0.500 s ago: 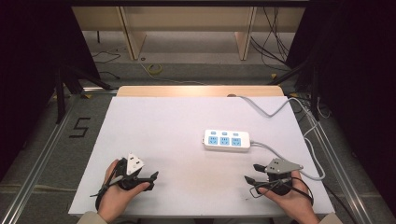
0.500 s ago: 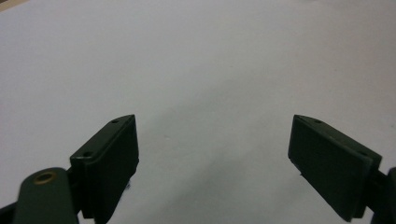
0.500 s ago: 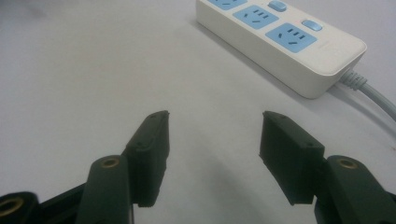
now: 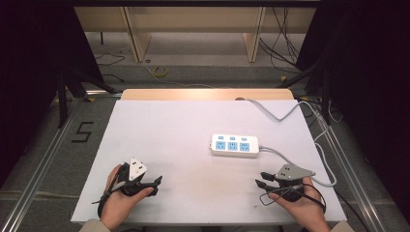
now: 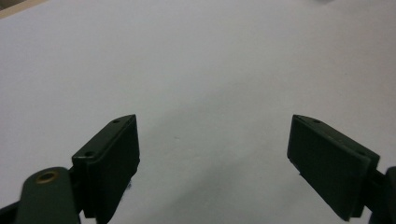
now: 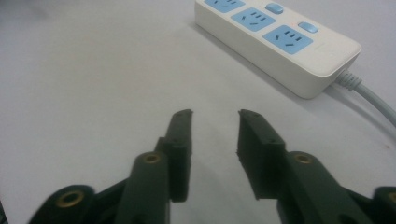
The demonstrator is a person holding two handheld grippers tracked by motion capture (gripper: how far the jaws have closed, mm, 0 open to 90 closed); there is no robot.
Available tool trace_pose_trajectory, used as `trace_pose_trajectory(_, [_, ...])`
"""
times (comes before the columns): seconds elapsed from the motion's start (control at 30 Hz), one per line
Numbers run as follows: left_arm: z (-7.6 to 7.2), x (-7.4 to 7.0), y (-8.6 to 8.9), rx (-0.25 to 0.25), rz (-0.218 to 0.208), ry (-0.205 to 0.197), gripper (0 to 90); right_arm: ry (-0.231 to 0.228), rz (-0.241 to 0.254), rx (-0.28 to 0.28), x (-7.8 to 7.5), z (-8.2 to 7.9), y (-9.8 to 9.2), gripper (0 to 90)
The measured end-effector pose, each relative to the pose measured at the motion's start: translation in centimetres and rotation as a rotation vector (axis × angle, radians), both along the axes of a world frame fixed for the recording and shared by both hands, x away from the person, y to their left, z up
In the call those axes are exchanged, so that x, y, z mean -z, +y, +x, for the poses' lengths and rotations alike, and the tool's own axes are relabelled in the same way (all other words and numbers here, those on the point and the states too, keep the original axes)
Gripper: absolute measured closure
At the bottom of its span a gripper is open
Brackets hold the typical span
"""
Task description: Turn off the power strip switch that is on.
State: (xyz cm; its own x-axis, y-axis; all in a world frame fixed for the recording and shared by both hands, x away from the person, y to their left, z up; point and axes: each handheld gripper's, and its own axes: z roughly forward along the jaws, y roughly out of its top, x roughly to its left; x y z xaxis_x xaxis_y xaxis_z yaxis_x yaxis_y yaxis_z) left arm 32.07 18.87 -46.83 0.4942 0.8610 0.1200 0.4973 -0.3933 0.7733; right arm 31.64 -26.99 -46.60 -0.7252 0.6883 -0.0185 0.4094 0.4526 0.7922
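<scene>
Nothing much has shifted: your hands stay low on the white table (image 4: 169, 125). Your left gripper (image 5: 212, 154) gapes wide and empty; your right gripper (image 6: 215, 135) sits part-open and empty, near the power strip (image 6: 280, 39).

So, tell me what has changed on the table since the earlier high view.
Nothing has visibly changed. The left gripper and the right gripper sit near the table's front edge in the same spots, both with jaws apart and nothing between them. The white power strip and its grey cable lie where they were, untouched.
</scene>
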Motion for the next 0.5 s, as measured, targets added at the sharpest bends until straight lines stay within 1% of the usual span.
trace_pose_trajectory(0.1, [0.22, -0.01, 0.01, 0.003, 0.003, -0.008, 17.4, -0.010, -0.009, 0.008, -0.15, -0.05, -0.09, 77.4])
trace_pose_trajectory(0.23, [0.37, 0.07, -0.08, 0.008, 0.007, -0.005, 17.8, -0.019, -0.044, 0.013, -0.33, -0.09, -0.23, 89.6])
trace_pose_trajectory(0.4, [0.34, 0.03, -0.17, 0.009, 0.006, -0.010, 18.0, -0.016, -0.059, 0.032, -0.60, 0.00, -0.35, 90.0])
trace_pose_trajectory(0.5, [0.32, 0.02, -0.22, 0.010, 0.007, -0.012, 18.1, -0.007, -0.050, 0.036, -0.65, 0.01, -0.40, 90.0])
